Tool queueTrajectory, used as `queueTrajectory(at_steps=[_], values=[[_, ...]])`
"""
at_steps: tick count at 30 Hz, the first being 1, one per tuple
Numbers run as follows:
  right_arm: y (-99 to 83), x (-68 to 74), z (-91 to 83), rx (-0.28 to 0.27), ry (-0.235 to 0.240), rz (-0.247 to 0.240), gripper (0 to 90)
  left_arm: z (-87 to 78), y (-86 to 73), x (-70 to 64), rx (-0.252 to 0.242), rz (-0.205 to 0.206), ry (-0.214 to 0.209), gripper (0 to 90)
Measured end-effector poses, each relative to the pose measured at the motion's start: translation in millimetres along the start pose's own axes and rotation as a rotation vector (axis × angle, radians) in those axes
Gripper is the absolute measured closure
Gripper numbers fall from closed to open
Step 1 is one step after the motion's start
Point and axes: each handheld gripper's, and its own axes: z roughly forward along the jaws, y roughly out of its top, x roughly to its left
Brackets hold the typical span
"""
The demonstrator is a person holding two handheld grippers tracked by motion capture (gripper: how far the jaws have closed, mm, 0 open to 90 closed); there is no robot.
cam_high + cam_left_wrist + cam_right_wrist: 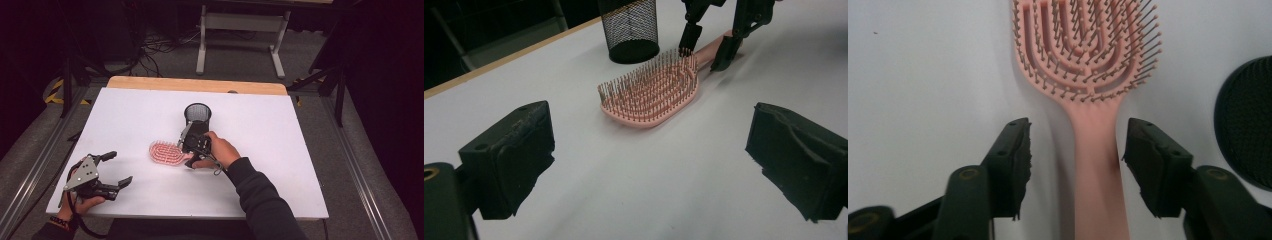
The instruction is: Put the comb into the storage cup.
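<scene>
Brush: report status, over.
Right tool open, jaws astride brush handle, not gripping. Left tool open, idle. Brush flat, bristles up. Mesh cup close behind.

high view: overhead, facing forward-down | left gripper view: low, farther | right gripper view: close, above hairbrush (1088, 60) | shared: hairbrush

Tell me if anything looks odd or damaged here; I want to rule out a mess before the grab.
Nothing stands out. The pink hairbrush lies flat, bristles up and whole, on the white table. The black mesh cup stands upright beside it. The right gripper straddles the handle, jaws open; the left gripper sits open, apart.
</scene>
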Motion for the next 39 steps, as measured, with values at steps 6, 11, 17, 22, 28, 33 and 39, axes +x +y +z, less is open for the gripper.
queueTrajectory(at_steps=[6, 11, 17, 22, 28, 33, 39], values=[[8.8, -3.4, 4.9, 0.052, 0.005, -0.008, 57.1, 1.9, -0.3, -0.7, 0.012, 0.007, 0.000, 6.1], [14.0, -10.2, 11.2, 0.097, 0.001, -0.006, 60.4, 2.9, -1.1, -0.5, 0.015, 0.005, -0.009, 6.2], [17.0, -12.9, 14.4, 0.119, 0.035, -0.026, 65.8, 2.9, -1.4, -0.2, 0.017, 0.006, -0.010, 6.2], [15.8, -13.1, 14.0, 0.112, 0.053, -0.029, 68.7, 3.7, -1.7, -1.2, 0.034, 0.023, -0.005, 6.3], [8.0, -9.3, 12.3, 0.042, 0.027, -0.047, 69.5, 4.0, -2.1, -1.1, 0.034, 0.015, -0.002, 6.3], [-2.8, -6.8, 6.0, -0.059, 0.016, -0.011, 69.5, 3.9, -1.9, -1.3, 0.029, 0.015, 0.010, 6.1], [-12.9, -8.1, -6.7, -0.195, 0.001, 0.038, 69.6, 3.5, -1.6, -1.6, 0.025, 0.014, 0.034, 5.7]])
